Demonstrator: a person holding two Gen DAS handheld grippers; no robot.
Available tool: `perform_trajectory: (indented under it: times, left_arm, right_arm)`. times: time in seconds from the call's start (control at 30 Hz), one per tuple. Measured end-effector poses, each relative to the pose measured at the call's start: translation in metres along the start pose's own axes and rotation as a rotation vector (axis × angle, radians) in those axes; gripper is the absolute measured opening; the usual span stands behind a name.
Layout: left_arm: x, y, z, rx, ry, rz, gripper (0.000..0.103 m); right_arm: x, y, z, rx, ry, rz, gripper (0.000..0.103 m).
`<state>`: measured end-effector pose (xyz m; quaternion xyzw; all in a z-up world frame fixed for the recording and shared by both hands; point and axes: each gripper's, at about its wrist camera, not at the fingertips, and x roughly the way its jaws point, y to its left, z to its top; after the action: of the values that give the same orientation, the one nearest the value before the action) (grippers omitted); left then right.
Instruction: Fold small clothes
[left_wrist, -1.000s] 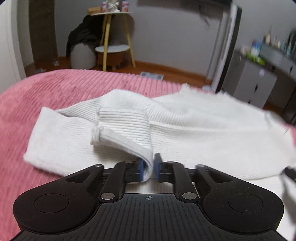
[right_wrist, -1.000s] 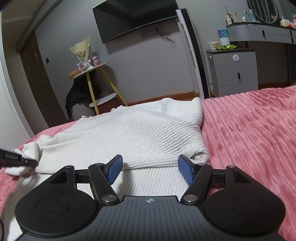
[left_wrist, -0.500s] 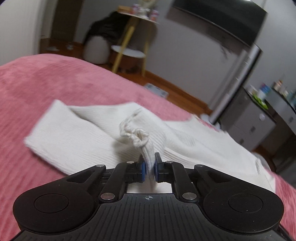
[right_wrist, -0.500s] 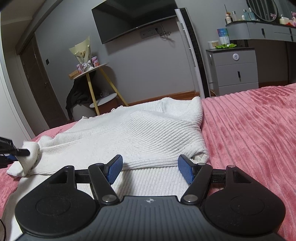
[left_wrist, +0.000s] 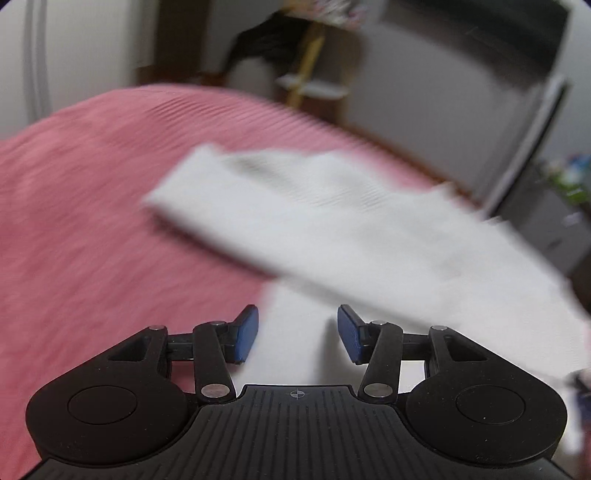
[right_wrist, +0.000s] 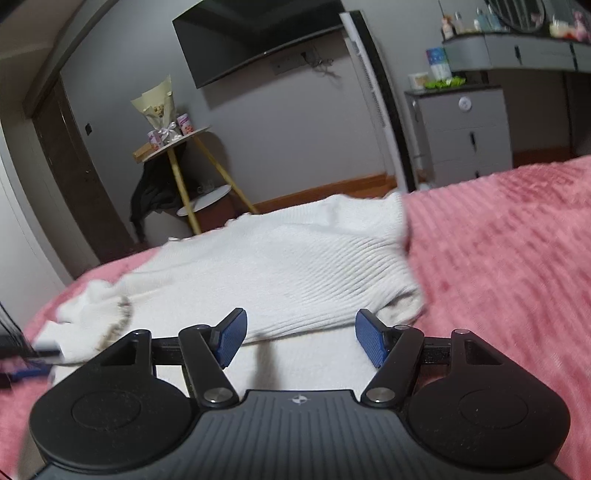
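The white ribbed sweater (right_wrist: 280, 273) lies spread on the pink bed (right_wrist: 498, 258), soft, light and floppy, likely best pinched at a cuff or hem edge, while the left gripper (left_wrist: 297, 334) and right gripper (right_wrist: 301, 338) both gape wide, holding nothing.
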<state>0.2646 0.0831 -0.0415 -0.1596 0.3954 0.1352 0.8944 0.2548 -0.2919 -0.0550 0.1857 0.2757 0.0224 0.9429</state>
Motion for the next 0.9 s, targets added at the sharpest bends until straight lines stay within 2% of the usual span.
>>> perform_trajectory:
  times: [0.03, 0.13, 0.2, 0.27, 0.33, 0.43, 0.57, 0.63, 0.67, 0.7, 0.77, 0.9]
  left_arm:
    - [0.003, 0.007, 0.002, -0.021, 0.024, 0.033, 0.05]
    - [0.001, 0.025, 0.01, -0.099, 0.034, 0.013, 0.052]
    - [-0.003, 0.028, 0.011, -0.082, 0.029, 0.037, 0.054]
    - [-0.002, 0.031, 0.011, -0.078, 0.031, 0.017, 0.059]
    - [0.0, 0.036, 0.008, -0.083, 0.042, -0.008, 0.059]
    - [0.002, 0.04, 0.007, -0.073, 0.028, -0.005, 0.059]
    - [0.005, 0.044, 0.007, -0.086, 0.028, -0.009, 0.059]
    - [0.007, 0.04, 0.007, -0.062, 0.021, -0.001, 0.06]
    - [0.007, 0.038, 0.006, -0.051, 0.015, 0.005, 0.06]
    - [0.007, 0.037, 0.006, -0.041, 0.011, 0.008, 0.061]
    - [0.007, 0.035, 0.005, -0.033, 0.008, 0.009, 0.061]
    - [0.004, 0.036, 0.006, -0.048, 0.008, -0.011, 0.061]
  right_arm:
    - [-0.002, 0.005, 0.001, 0.007, 0.007, 0.012, 0.061]
    - [-0.002, 0.031, 0.002, 0.005, 0.028, 0.082, 0.054]
    - [0.007, 0.052, 0.001, 0.004, 0.06, 0.142, 0.048]
    - [0.023, 0.075, -0.001, 0.025, 0.115, 0.218, 0.047]
    - [0.044, 0.098, 0.0, 0.027, 0.156, 0.276, 0.046]
    - [0.073, 0.125, 0.003, 0.037, 0.218, 0.322, 0.046]
    - [0.1, 0.14, -0.003, 0.043, 0.31, 0.306, 0.04]
    - [0.104, 0.143, -0.008, 0.055, 0.316, 0.306, 0.03]
    - [0.105, 0.144, -0.009, 0.066, 0.324, 0.316, 0.016]
    - [0.107, 0.145, -0.009, 0.078, 0.333, 0.329, 0.008]
    - [0.104, 0.146, -0.008, 0.081, 0.322, 0.332, 0.007]
    - [0.072, 0.143, 0.001, 0.006, 0.221, 0.306, 0.006]
